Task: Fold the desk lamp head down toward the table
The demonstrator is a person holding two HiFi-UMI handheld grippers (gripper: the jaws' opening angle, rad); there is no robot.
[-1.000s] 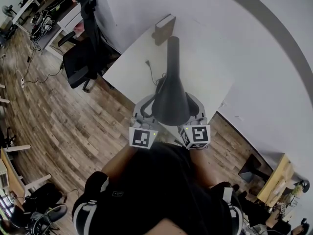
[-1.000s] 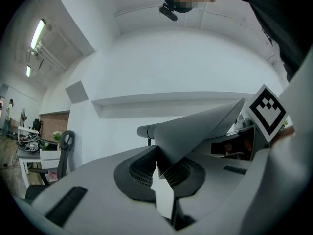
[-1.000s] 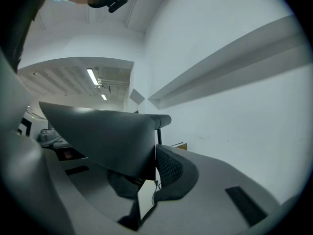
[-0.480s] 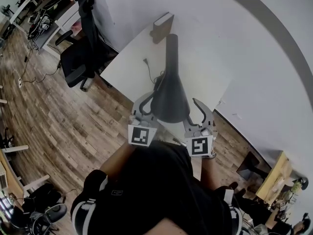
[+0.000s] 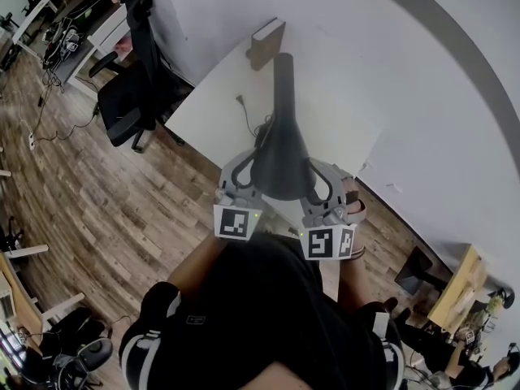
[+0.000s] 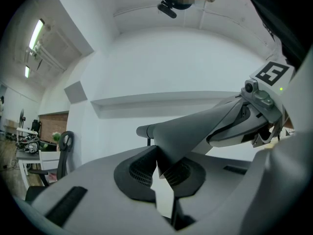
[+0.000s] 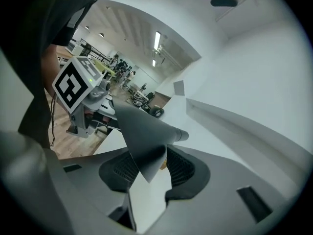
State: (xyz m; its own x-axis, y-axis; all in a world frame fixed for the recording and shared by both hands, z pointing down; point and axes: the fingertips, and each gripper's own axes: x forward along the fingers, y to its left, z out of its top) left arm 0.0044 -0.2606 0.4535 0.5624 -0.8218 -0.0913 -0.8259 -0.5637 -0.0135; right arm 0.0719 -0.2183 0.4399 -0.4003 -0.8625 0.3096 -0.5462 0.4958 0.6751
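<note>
One lamp-head edge (image 6: pixel 168 151) between left fingers (image 6: pixel 137 169)

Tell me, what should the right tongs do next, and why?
Probably finish closing on the lamp head. The right tongs have just been closing, its rim between them but not yet pinched. The left tongs already clamp it, so both could then fold it down.

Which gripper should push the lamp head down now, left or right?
Left, probably. The left gripper is shut on the rim of the lamp head, ready to pull it down. The right gripper has the rim between its jaws, which have just been closing but are not clamped yet.
</note>
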